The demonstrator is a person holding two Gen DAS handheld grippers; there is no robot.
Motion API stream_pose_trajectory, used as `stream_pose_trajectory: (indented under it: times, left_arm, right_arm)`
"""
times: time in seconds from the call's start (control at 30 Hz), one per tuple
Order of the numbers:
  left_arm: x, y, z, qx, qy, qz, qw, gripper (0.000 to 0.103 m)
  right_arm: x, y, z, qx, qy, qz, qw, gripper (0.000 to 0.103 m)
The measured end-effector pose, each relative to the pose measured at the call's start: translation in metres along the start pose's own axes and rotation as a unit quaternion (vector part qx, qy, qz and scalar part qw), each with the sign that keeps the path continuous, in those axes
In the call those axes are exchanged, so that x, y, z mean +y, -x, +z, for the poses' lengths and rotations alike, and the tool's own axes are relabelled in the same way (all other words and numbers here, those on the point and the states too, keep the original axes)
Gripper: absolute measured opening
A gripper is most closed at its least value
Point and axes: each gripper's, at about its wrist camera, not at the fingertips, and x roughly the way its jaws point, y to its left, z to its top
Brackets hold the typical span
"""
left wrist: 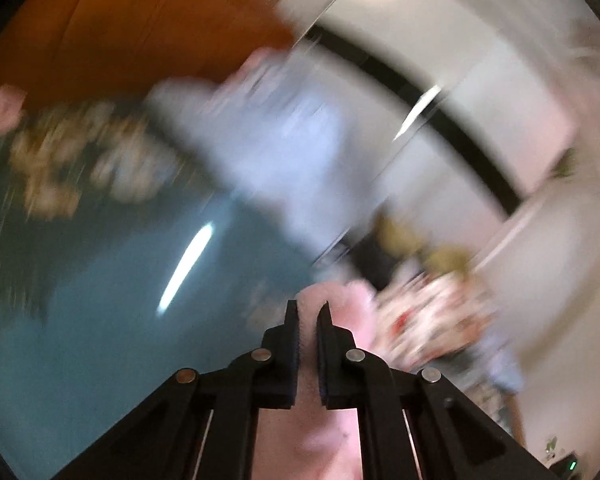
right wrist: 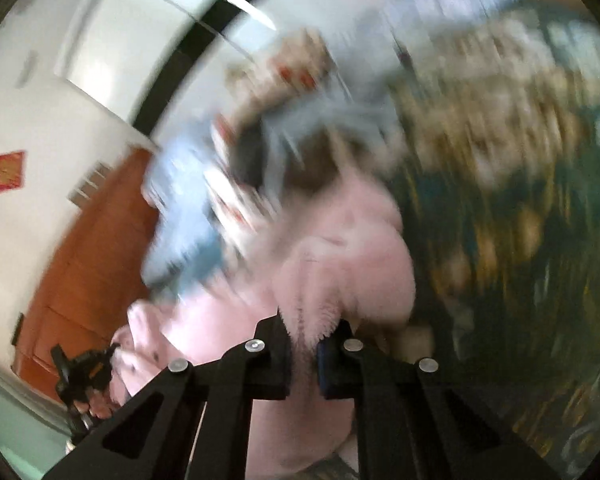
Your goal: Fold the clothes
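- Left gripper (left wrist: 308, 312): jaws pinched narrow on the pink fleece garment (left wrist: 312, 412), fabric running back between them.
- Right gripper (right wrist: 310, 330): jaws clamped on the same pink fleece garment (right wrist: 340, 264), which bunches just ahead.
- Heavy blur; blue clothes (left wrist: 268, 140) beyond the jaws.

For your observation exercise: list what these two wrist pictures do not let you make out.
- Left wrist: motion blur hides what the pale blue clothes are.
- Right wrist: blur smears the patterned fabric.
- Both: the pink garment runs off the bottom edge behind the tongs; its full shape is hidden.
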Motion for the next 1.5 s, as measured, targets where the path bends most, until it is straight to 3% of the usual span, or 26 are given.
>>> stream_pose_trajectory:
  times: [0.07, 0.13, 0.2, 0.23, 0.3, 0.43, 0.57, 0.7, 0.8, 0.93, 1.03, 1.17, 1.27, 1.33, 1.37, 1.43, 1.47, 1.5]
  left_arm:
    - [-0.008, 0.036, 0.011, -0.054, -0.021, -0.028, 0.9979, 0.008]
    - [0.005, 0.062, 0.006, -0.081, -0.022, -0.030, 0.9960, 0.008]
    - [0.033, 0.071, -0.010, -0.073, 0.000, -0.018, 0.9971, 0.008]
    - [0.058, 0.073, -0.029, -0.051, 0.024, -0.009, 0.9984, 0.008]
    - [0.094, 0.071, -0.062, -0.008, 0.062, 0.006, 0.9981, 0.008]
    - [0.154, 0.056, -0.146, 0.092, 0.148, 0.049, 0.9835, 0.008]
    - [0.170, 0.070, -0.184, 0.113, 0.172, 0.059, 0.9769, 0.008]
    - [0.176, 0.076, -0.169, 0.088, 0.191, 0.047, 0.9766, 0.017]
    - [0.185, 0.071, -0.148, 0.060, 0.194, 0.079, 0.9760, 0.042]
    - [0.208, 0.044, -0.110, 0.050, 0.211, 0.099, 0.9713, 0.046]
    - [0.208, 0.017, -0.084, 0.045, 0.179, 0.117, 0.9759, 0.055]
    - [0.226, -0.023, -0.072, 0.070, 0.178, 0.131, 0.9728, 0.058]
    - [0.236, -0.043, -0.074, 0.078, 0.184, 0.132, 0.9709, 0.056]
    - [0.236, -0.041, -0.074, 0.062, 0.183, 0.118, 0.9739, 0.053]
    - [0.237, -0.043, -0.074, 0.062, 0.188, 0.106, 0.9745, 0.047]
    - [0.239, -0.050, -0.073, 0.072, 0.197, 0.085, 0.9740, 0.015]
    - [0.239, -0.054, -0.072, 0.081, 0.195, 0.091, 0.9731, 0.007]
    - [0.238, -0.055, -0.070, 0.082, 0.191, 0.097, 0.9734, 0.004]
  right_arm:
    - [0.021, 0.027, 0.019, -0.047, 0.029, 0.020, 0.998, 0.009]
    - [0.040, 0.058, 0.031, -0.100, 0.065, 0.023, 0.993, 0.009]
    - [0.039, 0.078, 0.030, -0.123, 0.079, 0.015, 0.989, 0.009]
    - [0.036, 0.087, 0.027, -0.129, 0.083, 0.009, 0.988, 0.009]
    - [0.018, 0.090, 0.013, -0.107, 0.080, -0.015, 0.991, 0.009]
    - [-0.046, 0.078, -0.033, -0.017, 0.031, -0.089, 0.995, 0.009]
    - [-0.096, 0.069, -0.058, 0.031, -0.042, -0.130, 0.990, 0.009]
    - [-0.095, 0.060, -0.058, 0.033, -0.052, -0.143, 0.988, 0.009]
    - [-0.087, 0.054, -0.056, 0.033, -0.032, -0.158, 0.986, 0.009]
    - [-0.084, 0.048, -0.056, 0.037, -0.021, -0.171, 0.984, 0.009]
    - [-0.089, 0.046, -0.056, 0.038, -0.033, -0.174, 0.984, 0.010]
    - [-0.088, 0.042, -0.055, 0.042, -0.034, -0.187, 0.981, 0.010]
    - [-0.084, 0.038, -0.054, 0.042, -0.028, -0.204, 0.978, 0.010]
    - [-0.081, 0.035, -0.054, 0.043, -0.026, -0.215, 0.975, 0.010]
    - [-0.080, 0.033, -0.055, 0.043, -0.024, -0.221, 0.974, 0.010]
    - [-0.078, 0.030, -0.056, 0.048, -0.019, -0.233, 0.971, 0.010]
    - [-0.077, 0.029, -0.056, 0.049, -0.020, -0.238, 0.970, 0.010]
    - [-0.076, 0.029, -0.056, 0.050, -0.020, -0.242, 0.969, 0.010]
